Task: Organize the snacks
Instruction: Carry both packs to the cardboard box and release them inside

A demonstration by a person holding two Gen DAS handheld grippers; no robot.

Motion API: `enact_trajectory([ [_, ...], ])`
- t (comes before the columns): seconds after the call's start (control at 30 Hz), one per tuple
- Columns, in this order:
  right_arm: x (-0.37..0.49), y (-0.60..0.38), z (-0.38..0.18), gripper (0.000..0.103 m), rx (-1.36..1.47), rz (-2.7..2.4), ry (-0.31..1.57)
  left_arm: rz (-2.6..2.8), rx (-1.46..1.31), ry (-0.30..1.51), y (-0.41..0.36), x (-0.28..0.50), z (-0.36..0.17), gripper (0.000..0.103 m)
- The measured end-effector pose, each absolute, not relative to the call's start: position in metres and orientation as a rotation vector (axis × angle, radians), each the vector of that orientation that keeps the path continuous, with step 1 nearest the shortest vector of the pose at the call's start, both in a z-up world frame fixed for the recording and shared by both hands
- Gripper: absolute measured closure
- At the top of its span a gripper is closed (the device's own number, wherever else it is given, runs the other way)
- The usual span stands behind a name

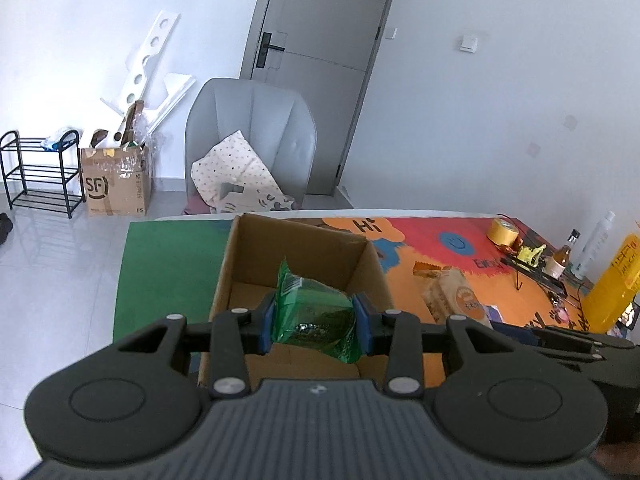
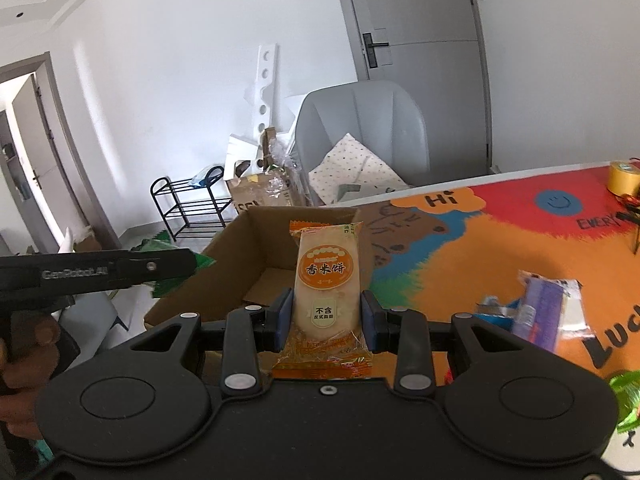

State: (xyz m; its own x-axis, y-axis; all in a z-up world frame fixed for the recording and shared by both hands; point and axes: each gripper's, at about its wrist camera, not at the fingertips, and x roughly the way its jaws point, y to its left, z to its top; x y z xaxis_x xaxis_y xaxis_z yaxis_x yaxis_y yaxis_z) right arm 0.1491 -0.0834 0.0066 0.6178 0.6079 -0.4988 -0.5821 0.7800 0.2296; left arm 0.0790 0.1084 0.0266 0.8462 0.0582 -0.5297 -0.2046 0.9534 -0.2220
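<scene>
My left gripper (image 1: 314, 322) is shut on a green snack packet (image 1: 312, 312), held just above the open cardboard box (image 1: 224, 280). In the right wrist view my right gripper (image 2: 326, 322) is shut on an orange rice-cracker packet (image 2: 326, 284), standing upright between the blue pads, near the same cardboard box (image 2: 224, 264). The left gripper's body (image 2: 96, 272) and the hand holding it show at the left of that view, with a bit of the green packet (image 2: 200, 260) past its tip. The right gripper with its cracker packet (image 1: 452, 292) shows at the right of the left wrist view.
A colourful mat (image 2: 500, 248) covers the table. On it lie a purple-and-white packet (image 2: 544, 312), a yellow tape roll (image 1: 502, 232), small bottles (image 1: 566, 254) and a yellow container (image 1: 616, 284). A grey chair (image 1: 248, 136) with a cushion stands behind the table.
</scene>
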Motion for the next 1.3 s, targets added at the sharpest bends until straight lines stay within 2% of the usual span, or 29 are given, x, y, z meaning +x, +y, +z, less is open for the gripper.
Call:
enact_trajectory([
  [0.33,0.155,-0.061,0.008,0.070,0.020,0.693,0.597,0.140,-0.300,0.556,0.120,0.099,0.012,0.064],
  [0.8,0.168,-0.035,0.002,0.068,0.084,0.742,0.629,0.186,-0.315,0.563,0.139,0.080,0.015,0.038],
  [0.83,0.167,-0.034,0.002,0.065,0.089,0.751,0.626,0.195,-0.317,0.563,0.140,0.078,0.015,0.036],
  [0.9,0.166,-0.033,0.001,0.046,0.085,0.738,0.623,0.208,-0.315,0.567,0.141,0.076,0.014,0.031],
  [0.97,0.164,-0.035,0.000,0.034,0.086,0.724,0.620,0.214,-0.311,0.572,0.141,0.075,0.014,0.028],
  [1.1,0.163,-0.044,-0.005,0.032,0.098,0.707,0.642,0.224,-0.332,0.586,0.141,0.071,0.012,0.018],
  [1.3,0.159,-0.070,-0.009,0.027,0.119,0.676,0.657,0.214,-0.330,0.621,0.130,0.068,0.008,0.016],
])
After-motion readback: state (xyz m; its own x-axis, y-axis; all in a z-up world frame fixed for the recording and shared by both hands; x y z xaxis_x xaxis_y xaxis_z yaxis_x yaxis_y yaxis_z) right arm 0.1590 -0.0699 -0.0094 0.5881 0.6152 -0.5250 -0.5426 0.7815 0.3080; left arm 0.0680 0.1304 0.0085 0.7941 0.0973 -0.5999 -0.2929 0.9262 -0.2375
